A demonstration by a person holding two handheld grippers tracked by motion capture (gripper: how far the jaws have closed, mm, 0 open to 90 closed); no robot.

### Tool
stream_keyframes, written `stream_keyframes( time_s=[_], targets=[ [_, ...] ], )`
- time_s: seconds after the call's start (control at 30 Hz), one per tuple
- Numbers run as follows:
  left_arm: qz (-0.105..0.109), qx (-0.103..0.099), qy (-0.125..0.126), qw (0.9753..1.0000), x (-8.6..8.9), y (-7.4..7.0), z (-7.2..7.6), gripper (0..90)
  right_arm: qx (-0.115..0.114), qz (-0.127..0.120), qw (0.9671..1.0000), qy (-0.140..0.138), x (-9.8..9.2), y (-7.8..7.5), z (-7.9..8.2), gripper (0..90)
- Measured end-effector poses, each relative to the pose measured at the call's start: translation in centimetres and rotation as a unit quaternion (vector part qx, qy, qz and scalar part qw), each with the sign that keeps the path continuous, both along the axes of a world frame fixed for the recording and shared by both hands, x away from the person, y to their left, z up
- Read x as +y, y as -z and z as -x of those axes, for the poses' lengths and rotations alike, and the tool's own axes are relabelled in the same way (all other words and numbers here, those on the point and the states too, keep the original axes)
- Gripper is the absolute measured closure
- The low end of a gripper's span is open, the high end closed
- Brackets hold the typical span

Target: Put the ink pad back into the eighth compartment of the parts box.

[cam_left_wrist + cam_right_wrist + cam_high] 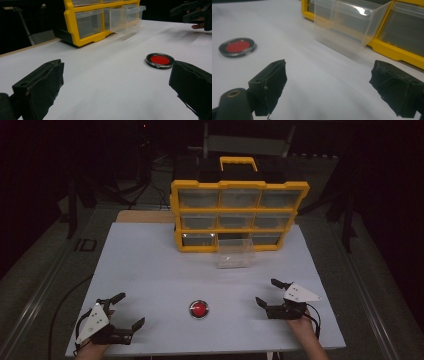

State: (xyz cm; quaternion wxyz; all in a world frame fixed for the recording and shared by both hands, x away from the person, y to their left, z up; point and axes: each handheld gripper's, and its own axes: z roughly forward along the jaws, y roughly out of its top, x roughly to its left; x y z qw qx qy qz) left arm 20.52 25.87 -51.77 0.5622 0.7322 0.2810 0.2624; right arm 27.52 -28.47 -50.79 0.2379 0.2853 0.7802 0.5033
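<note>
A yellow organizer (239, 215) with clear drawers stands upright at the back of the white table (150, 265). Its bottom-middle clear drawer (235, 253) is pulled well out onto the table. A round black-rimmed red disc (199, 309) lies near the front centre. My left gripper (131, 310) rests at the front left, open, nothing between its jaws. My right gripper (268, 292) rests at the front right, also open and empty. In the left gripper view the red disc (160, 60) lies ahead to the right, the organizer (100, 20) behind. In the right gripper view the drawer (352, 23) is ahead, the disc (237, 47) to the left.
The table's front edge runs just below both hands. The other hand's gripper (193, 12) shows at the top right of the left gripper view. A wooden board (145, 216) lies behind the table at the left. Dark floor and stands surround the table.
</note>
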Motion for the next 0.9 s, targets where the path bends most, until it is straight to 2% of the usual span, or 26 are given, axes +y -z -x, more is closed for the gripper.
stream_keyframes(
  time_s=[0.47,0.7,0.87,0.9],
  targets=[
    [0.004,0.002,0.003,1.0000,-0.1,-0.5,0.0,0.0,-0.009,-0.009,0.9999,0.004,-0.1,-0.5,0.3,12.9],
    [0.013,0.010,0.018,0.9997,-0.5,-2.1,-0.2,0.0,-0.012,-0.011,0.9999,-0.001,0.0,-0.7,0.4,12.9],
    [-0.001,0.018,0.035,0.9992,-1.1,-3.5,-0.5,0.0,-0.012,-0.008,0.9999,-0.007,0.2,-0.7,0.5,12.9],
    [0.002,0.021,0.038,0.9991,-1.2,-3.8,-0.6,0.0,-0.013,-0.008,0.9998,-0.009,0.2,-0.8,0.5,12.9]
  ],
)
